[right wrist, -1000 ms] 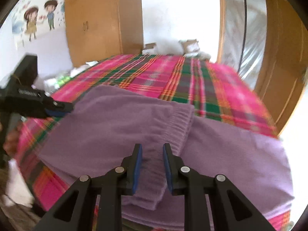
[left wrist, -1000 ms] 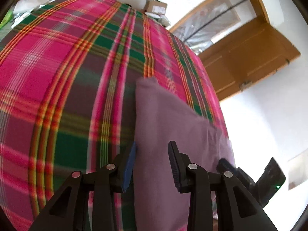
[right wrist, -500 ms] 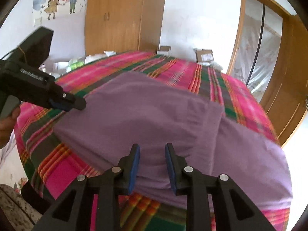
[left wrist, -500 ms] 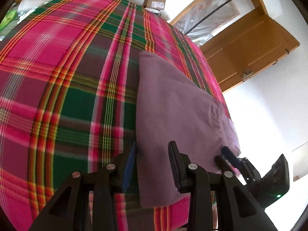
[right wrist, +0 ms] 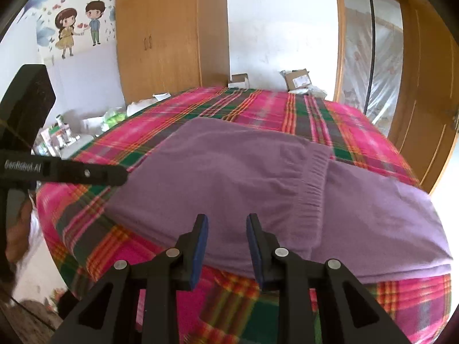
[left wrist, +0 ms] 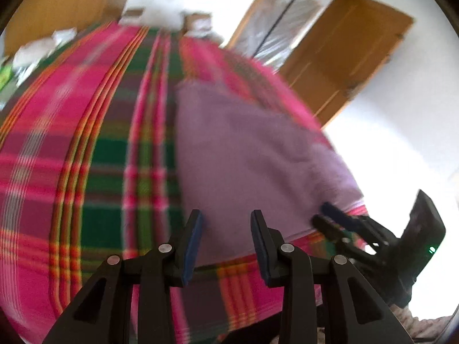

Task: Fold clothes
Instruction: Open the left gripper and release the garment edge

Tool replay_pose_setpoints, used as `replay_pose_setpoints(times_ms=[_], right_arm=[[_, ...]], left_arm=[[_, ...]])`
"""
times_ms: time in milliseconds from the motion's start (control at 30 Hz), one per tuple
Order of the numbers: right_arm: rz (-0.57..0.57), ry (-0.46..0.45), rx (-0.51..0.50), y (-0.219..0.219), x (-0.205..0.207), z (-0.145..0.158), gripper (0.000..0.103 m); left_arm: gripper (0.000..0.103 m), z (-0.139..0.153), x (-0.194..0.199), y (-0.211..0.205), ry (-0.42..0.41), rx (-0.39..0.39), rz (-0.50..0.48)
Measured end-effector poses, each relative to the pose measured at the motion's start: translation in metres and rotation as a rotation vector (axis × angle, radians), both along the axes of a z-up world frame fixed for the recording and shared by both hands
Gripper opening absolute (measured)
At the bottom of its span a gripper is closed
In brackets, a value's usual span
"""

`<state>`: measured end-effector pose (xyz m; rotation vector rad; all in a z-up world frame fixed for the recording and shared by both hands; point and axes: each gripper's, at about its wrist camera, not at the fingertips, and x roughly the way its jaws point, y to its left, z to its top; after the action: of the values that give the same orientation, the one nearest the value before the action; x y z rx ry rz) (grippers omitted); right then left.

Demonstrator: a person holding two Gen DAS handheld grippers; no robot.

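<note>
My right gripper point(right wrist: 226, 240) is nearest, fingers apart, holding nothing, above the near edge of the purple garment point(right wrist: 258, 183). My left gripper point(left wrist: 226, 240) is likewise parted and empty. The garment lies folded on the plaid bed point(right wrist: 287, 114). Beyond stand a wardrobe point(right wrist: 169, 34) and a door point(right wrist: 430, 86).

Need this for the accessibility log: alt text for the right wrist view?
A folded purple garment lies on a pink-and-green plaid bedspread, with the open right gripper empty just above its near edge. The left gripper reaches in from the left.
</note>
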<state>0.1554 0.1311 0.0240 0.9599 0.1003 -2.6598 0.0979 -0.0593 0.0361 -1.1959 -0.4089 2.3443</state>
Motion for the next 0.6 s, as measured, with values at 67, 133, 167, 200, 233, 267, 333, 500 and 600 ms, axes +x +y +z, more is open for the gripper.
replay_pose_setpoints(times_ms=[67, 133, 167, 200, 233, 267, 333, 500, 600], right_arm=[[-0.002, -0.027, 0.003, -0.002, -0.004, -0.007, 0.028], [-0.01, -0.048, 0.009, -0.003, -0.005, -0.014, 0.028], [-0.005, -0.042, 0.007, -0.003, -0.002, -0.015, 0.028], [0.0, -0.039, 0.007, -0.002, 0.001, -0.015, 0.028], [0.005, -0.044, 0.012, -0.002, 0.002, -0.015, 0.028], [0.008, -0.048, 0.014, -0.001, 0.001, -0.013, 0.028], [0.013, -0.053, 0.007, 0.0, -0.004, -0.008, 0.028], [0.004, -0.036, 0.011, 0.004, -0.037, 0.012, 0.028], [-0.027, -0.075, 0.007, 0.01, -0.064, 0.019, 0.028]], left_arm=[[0.036, 0.004, -0.001, 0.006, 0.024, 0.013, -0.023], [0.036, -0.003, -0.005, 0.016, 0.003, -0.008, -0.05], [0.036, -0.008, -0.007, 0.023, -0.012, -0.025, -0.063], [0.036, -0.013, -0.007, 0.026, -0.026, -0.043, -0.073], [0.036, -0.016, -0.006, 0.027, -0.026, -0.052, -0.086], [0.036, -0.016, -0.006, 0.026, -0.021, -0.056, -0.092], [0.036, -0.016, -0.005, 0.023, -0.022, -0.053, -0.107], [0.036, -0.012, -0.001, 0.021, -0.023, -0.081, -0.159], [0.036, -0.005, -0.013, 0.024, -0.018, -0.086, -0.192]])
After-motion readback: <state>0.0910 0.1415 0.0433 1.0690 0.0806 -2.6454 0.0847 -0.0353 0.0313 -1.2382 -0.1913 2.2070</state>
